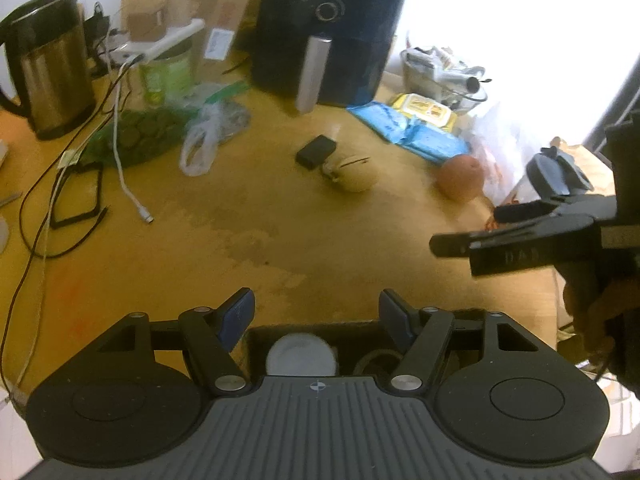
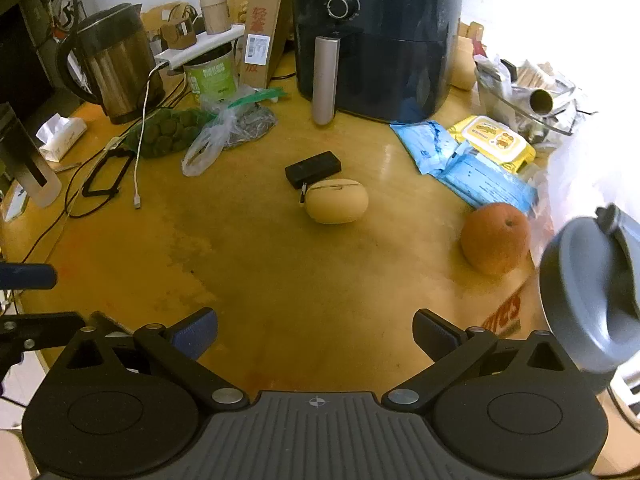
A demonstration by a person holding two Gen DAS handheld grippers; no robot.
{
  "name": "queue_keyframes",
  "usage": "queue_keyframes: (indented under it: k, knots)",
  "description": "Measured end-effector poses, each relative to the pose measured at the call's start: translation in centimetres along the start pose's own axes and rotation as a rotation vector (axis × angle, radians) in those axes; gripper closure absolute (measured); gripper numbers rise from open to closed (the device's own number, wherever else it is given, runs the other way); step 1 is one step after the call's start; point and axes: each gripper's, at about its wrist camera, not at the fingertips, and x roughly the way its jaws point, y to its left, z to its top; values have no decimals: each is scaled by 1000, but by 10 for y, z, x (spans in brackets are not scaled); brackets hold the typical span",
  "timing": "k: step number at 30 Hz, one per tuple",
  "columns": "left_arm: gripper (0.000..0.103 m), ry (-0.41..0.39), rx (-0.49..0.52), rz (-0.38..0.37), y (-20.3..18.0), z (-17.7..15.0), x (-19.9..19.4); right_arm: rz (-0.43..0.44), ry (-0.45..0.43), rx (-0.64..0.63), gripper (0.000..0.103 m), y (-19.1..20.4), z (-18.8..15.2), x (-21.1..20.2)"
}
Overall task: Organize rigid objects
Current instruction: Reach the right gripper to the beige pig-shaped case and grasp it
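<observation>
My left hand-held gripper [image 1: 316, 314] hangs over the near edge of the desk [image 1: 280, 232], its blue pads spread apart with nothing between them. Just under it sits a dark box [image 1: 360, 332] at the desk's edge, and in it I see a white round lid [image 1: 300, 354] and what may be a dark ring beside it; the view there is too cramped for me to be sure.

My right hand-held gripper [image 2: 316, 332] is spread wide too, over bare desk, holding nothing. From the left wrist camera I see it coming in from the right, with a hand [image 1: 596, 312] wrapped round its grip.

The things left to sort lie out in the middle. A small black box [image 2: 313, 169] lies flat, and a tan oval case [image 2: 336, 201] sits just in front of it, touching or nearly so. An orange [image 2: 495, 238] rests well to the right, near the blue packets [image 2: 472, 168] and the yellow wipes pack [image 2: 494, 140]. A grey cup lid [image 2: 588, 292] looms at the right edge, off the desk's corner.

Along the back stand the air fryer [image 2: 380, 40], a steel kettle [image 2: 116, 64], a green tin [image 2: 212, 76] and a cardboard box [image 2: 266, 20]. A bag of green rounds [image 2: 168, 134], a clear bag [image 2: 224, 132] and loose cables [image 2: 138, 160] clutter the left side.
</observation>
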Motion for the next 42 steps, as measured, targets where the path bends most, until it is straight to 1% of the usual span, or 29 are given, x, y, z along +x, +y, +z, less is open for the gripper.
queue_keyframes:
  k: [6,11,20,27,39,41,42]
  knots:
    - [35,29,-43,29,9,-10,2,2,4,11,0,-7,10,19]
    - [35,38,-82,40,15,-16,1,0,1,13,0,-6,17,36]
    - [35,24,-141,76,23,-20,-6,-12,-9,-29,0,-2,35,65]
    - [35,20,-186,104,27,-25,-12,-25,-20,-38,0,-2,48,88]
    - [35,21,-305,185,46,-46,-30,-45,-44,-89,1,2,59,132]
    - [35,22,-325,199,49,-50,-33,-47,-51,-93,3,2,62,140]
    - [35,22,-333,205,50,-50,-34,-51,-50,-93,8,1,63,144]
